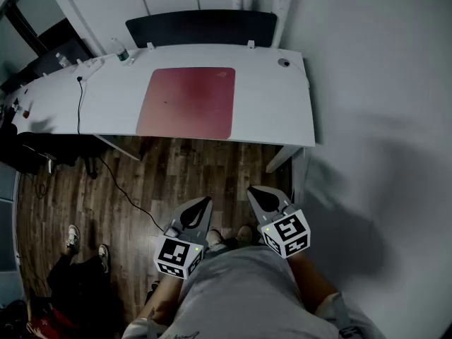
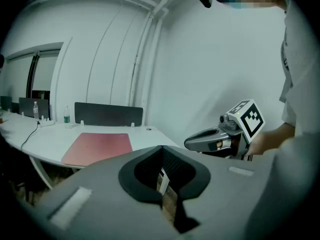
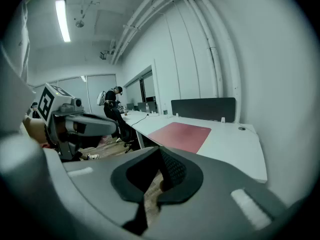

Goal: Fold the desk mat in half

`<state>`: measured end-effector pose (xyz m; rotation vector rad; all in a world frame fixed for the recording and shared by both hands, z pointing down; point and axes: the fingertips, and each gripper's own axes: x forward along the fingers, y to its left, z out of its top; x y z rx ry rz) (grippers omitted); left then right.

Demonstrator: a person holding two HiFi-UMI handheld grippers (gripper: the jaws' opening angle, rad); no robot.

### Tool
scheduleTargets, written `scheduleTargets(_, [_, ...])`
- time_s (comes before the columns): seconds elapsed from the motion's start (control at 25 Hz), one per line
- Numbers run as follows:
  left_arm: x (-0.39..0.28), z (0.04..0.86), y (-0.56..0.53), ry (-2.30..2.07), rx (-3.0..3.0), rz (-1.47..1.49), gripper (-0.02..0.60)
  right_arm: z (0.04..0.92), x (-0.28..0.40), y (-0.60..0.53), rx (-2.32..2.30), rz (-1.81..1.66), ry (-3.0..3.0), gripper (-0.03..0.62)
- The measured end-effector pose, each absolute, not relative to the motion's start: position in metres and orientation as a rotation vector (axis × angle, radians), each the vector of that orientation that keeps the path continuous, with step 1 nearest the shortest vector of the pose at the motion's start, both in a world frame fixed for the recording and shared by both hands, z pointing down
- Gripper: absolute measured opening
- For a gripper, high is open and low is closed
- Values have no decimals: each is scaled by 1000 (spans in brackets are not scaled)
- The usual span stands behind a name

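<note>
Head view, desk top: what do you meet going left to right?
black cable → water bottle → red desk mat → small round fitting

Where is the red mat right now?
In the head view, the red desk mat lies flat near the middle of the white desk, close to its front edge, with a water bottle further back on its left.

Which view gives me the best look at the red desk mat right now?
The head view: it looks down on the whole desk mat, lying flat and unfolded on the white desk, all four edges visible. The left gripper view and right gripper view show it only from afar at a shallow angle.
</note>
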<state>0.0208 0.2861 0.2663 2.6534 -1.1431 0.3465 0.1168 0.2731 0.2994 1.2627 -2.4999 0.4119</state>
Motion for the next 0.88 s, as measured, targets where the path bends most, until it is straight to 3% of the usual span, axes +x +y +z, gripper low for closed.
scheduleTargets(0.88, [-32, 263, 293, -1061, 2689, 301, 20, 290, 74, 284, 1400, 458, -2479, 6])
